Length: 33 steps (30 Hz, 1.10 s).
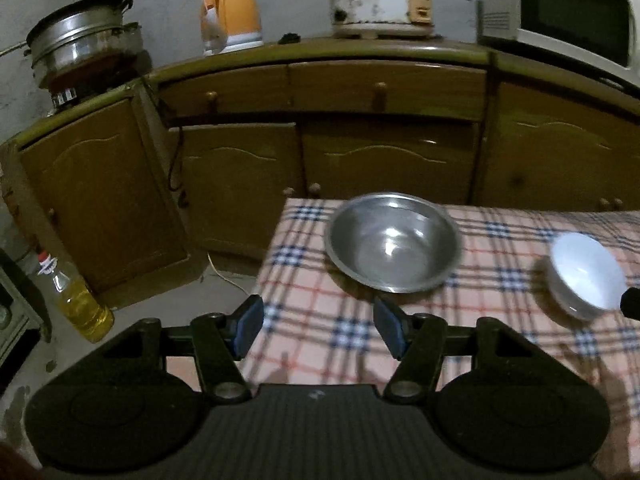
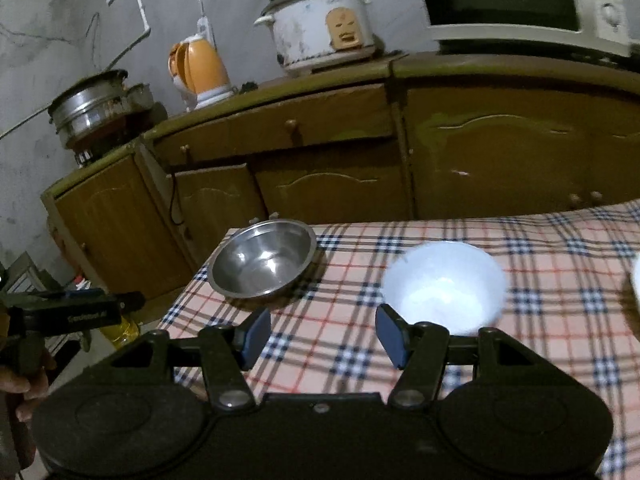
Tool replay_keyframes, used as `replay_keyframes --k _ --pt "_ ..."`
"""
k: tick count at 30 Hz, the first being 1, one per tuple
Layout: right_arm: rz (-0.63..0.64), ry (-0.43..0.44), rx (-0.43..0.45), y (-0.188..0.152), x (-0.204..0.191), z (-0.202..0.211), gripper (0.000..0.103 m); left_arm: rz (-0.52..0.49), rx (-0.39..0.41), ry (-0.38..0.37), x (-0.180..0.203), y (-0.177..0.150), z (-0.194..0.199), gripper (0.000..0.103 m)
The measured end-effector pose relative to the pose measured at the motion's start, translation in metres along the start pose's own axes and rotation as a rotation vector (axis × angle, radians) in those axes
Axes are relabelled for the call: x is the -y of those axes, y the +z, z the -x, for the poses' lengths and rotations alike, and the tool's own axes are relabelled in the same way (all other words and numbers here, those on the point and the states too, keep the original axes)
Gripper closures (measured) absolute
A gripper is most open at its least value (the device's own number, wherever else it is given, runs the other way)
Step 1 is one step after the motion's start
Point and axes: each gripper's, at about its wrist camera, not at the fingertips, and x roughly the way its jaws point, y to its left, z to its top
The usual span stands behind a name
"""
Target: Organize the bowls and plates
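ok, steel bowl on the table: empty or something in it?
Empty. The steel bowl sits upright on the checked tablecloth; both wrist views show only bare, shiny metal inside.

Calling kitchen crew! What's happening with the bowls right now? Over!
Left gripper open, empty, facing the steel bowl. Right gripper open, empty, near the white bowl. Both bowls upright on the checked tablecloth. Nothing in the way.

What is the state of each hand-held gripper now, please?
Left hand-held gripper: open, holding nothing; it is short of the steel bowl.
Right hand-held gripper: open, holding nothing; the white bowl is just ahead.
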Motion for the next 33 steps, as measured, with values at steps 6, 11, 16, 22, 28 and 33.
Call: replay_keyframes --k 6,11,16,22,28,33 --pt "0.008 0.031 -0.064 0.015 -0.009 -0.071 0.032 0.010 -0.012 -0.023 -0.010 0.014 -0.050 0.040" --pt "0.004 0.012 -0.084 0.021 -0.012 -0.122 0.032 0.045 -0.039 -0.033 -0.019 0.022 -0.092 0.040" --pt "-0.022 -0.023 -0.104 0.028 -0.009 -0.170 0.032 0.030 -0.067 -0.031 -0.019 0.027 -0.128 0.040" --pt "-0.051 -0.048 -0.131 0.027 -0.008 -0.212 0.032 0.033 -0.063 -0.078 -0.012 0.032 -0.153 0.045" --pt "-0.095 0.027 -0.154 0.024 -0.007 -0.236 0.072 0.019 -0.084 -0.125 0.002 0.032 -0.171 0.081" --pt "-0.045 0.032 -0.126 0.019 -0.016 -0.225 0.077 0.057 -0.061 -0.145 0.000 0.027 -0.159 0.082"
